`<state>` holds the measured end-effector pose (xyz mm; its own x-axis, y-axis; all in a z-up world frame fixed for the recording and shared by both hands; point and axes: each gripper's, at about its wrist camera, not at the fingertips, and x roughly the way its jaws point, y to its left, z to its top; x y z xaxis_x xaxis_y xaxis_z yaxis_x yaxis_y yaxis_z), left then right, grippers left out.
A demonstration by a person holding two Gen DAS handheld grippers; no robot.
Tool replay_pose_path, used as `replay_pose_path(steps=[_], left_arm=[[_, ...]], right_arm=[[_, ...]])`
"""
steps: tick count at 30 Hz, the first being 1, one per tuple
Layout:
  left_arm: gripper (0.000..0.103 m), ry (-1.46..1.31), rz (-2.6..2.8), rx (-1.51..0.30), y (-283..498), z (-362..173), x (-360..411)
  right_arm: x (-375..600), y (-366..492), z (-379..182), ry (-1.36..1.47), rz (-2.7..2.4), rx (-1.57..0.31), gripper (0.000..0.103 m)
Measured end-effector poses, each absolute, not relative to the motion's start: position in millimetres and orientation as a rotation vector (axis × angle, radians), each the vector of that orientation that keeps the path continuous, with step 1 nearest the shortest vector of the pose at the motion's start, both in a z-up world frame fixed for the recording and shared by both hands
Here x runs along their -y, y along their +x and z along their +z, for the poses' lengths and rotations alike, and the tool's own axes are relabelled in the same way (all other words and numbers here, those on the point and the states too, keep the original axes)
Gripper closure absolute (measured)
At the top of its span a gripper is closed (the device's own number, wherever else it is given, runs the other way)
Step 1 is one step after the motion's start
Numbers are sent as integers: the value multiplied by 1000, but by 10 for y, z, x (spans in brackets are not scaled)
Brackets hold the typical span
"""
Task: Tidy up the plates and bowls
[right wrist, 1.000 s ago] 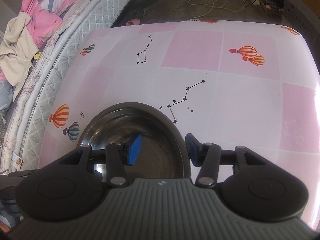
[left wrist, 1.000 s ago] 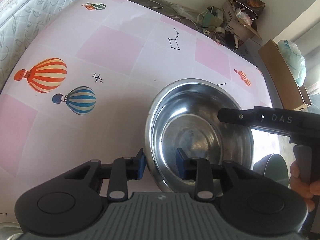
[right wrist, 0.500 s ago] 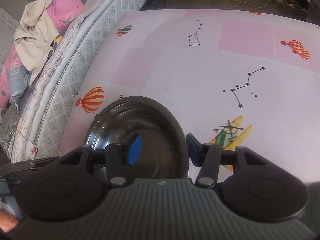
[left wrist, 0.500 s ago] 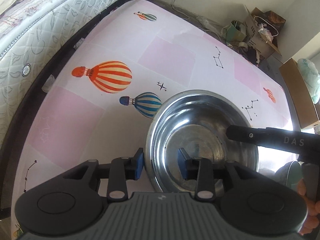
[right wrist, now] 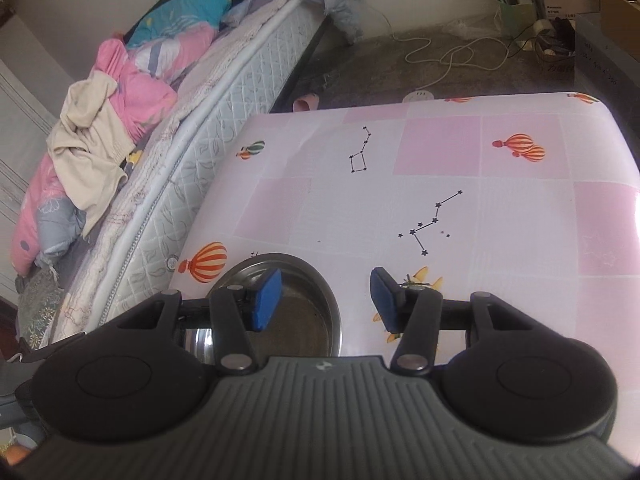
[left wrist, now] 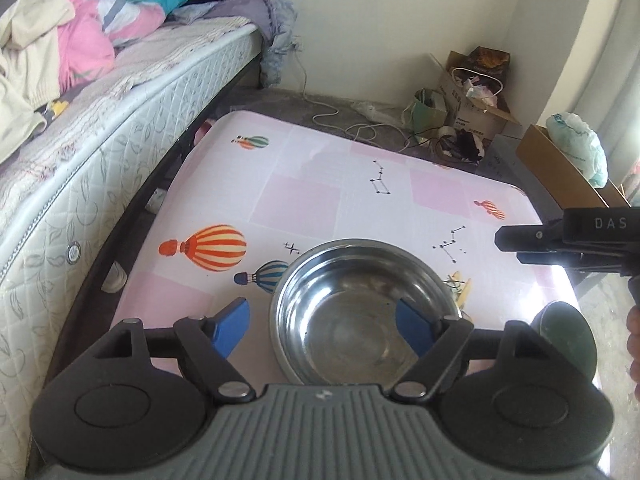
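A steel bowl (left wrist: 364,312) stands upright on the pink balloon-print table (left wrist: 320,200). My left gripper (left wrist: 322,330) hovers above its near side with the jaws opening wide; the bowl's left rim lies below and between the blue pads (left wrist: 230,330), which do not touch it. In the right wrist view my right gripper (right wrist: 325,300) hangs open over the bowl's (right wrist: 304,316) right rim, holding nothing. The right gripper (left wrist: 560,240) also shows from the side in the left wrist view. A dark green bowl (left wrist: 568,336) sits at the table's near right edge.
A bed with a quilted mattress (left wrist: 100,152) and heaped clothes (right wrist: 104,128) runs along the table's left side. Cardboard boxes (left wrist: 476,96), bags and a white cable (right wrist: 452,56) lie on the floor beyond the far edge. A hand (left wrist: 634,340) shows at the right border.
The left jaws have spread wide from around the bowl's near rim. Both grippers have risen and drawn back, so more of the table and room shows. The steel bowl stays on the table.
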<state>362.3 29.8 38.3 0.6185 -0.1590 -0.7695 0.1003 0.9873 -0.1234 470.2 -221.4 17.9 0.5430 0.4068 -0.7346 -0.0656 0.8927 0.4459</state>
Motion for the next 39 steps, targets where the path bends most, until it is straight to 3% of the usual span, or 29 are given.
replay_pose_path(steps=[7, 15, 23, 28, 36, 39], left_arm=[[7, -68, -277, -834, 3440, 540, 40], [7, -57, -431, -762, 3313, 586, 552], [11, 68, -563, -891, 3349, 328, 1281], [33, 117, -555, -1016, 3485, 50, 1620], [57, 185, -476, -1057, 3629, -159, 1814], [60, 164, -460, -1081, 3682, -201, 1804]], right_arm=[[2656, 4209, 463, 431, 285, -879, 54], [3205, 3759, 618, 469, 235, -792, 54], [3776, 3592, 332, 487, 129, -827, 59], [4004, 3618, 0, 541, 95, -882, 64], [4019, 3796, -441, 565, 78, -956, 72], [4026, 3839, -541, 578, 80, -961, 73]])
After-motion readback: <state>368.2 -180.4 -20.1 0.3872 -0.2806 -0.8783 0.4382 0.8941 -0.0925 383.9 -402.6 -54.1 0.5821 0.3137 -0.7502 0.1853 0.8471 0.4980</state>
